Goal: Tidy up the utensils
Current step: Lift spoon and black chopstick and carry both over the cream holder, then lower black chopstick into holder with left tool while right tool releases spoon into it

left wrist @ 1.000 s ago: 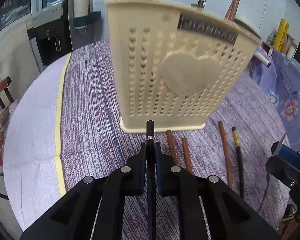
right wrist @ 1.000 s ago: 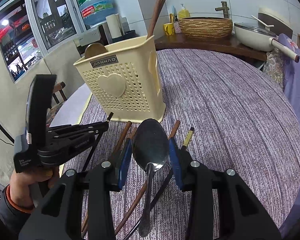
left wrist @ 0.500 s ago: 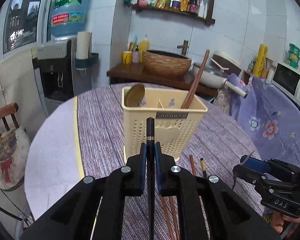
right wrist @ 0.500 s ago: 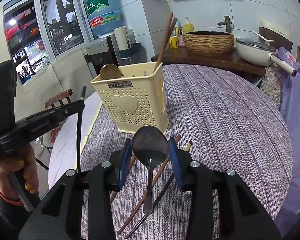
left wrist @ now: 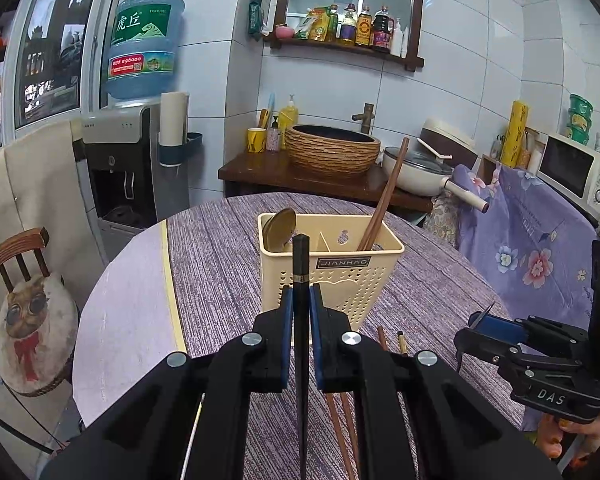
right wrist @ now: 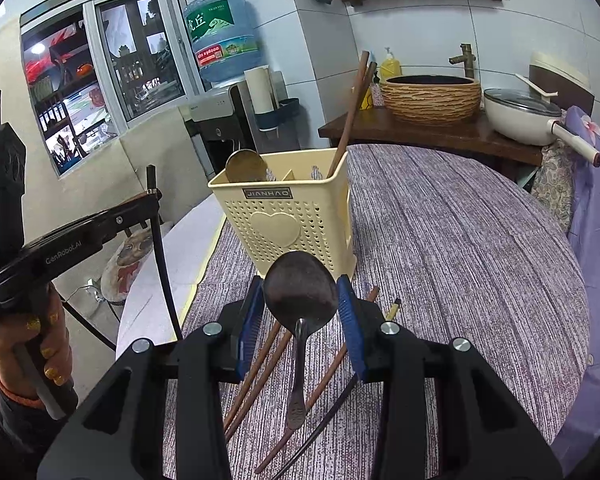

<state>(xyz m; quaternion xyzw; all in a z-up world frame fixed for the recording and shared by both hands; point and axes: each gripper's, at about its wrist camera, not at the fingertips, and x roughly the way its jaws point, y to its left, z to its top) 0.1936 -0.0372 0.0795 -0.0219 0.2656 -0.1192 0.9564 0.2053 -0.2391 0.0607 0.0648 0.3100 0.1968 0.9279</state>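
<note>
A cream perforated utensil holder [left wrist: 332,276] [right wrist: 292,224] stands on the round table. It holds a metal spoon [left wrist: 279,229] on its left and brown chopsticks [left wrist: 384,196] on its right. My left gripper [left wrist: 301,300] is shut on a black chopstick [left wrist: 301,264], held upright above the table in front of the holder; it also shows in the right wrist view [right wrist: 160,248]. My right gripper [right wrist: 300,304] is shut on a dark metal spoon [right wrist: 300,292] by its bowl, handle hanging down. Brown chopsticks [right wrist: 260,368] and one black chopstick [right wrist: 332,408] lie on the table below.
The table carries a purple striped cloth [right wrist: 460,240]. A chair with an owl cushion [left wrist: 36,312] stands at left, a water dispenser [left wrist: 128,152] behind, and a counter with a woven basin [left wrist: 332,152] and a pan [left wrist: 416,172] beyond.
My left gripper has risen and pulled back with the black chopstick, so the holder now looks smaller and its open top shows. My right gripper has lifted the spoon higher.
</note>
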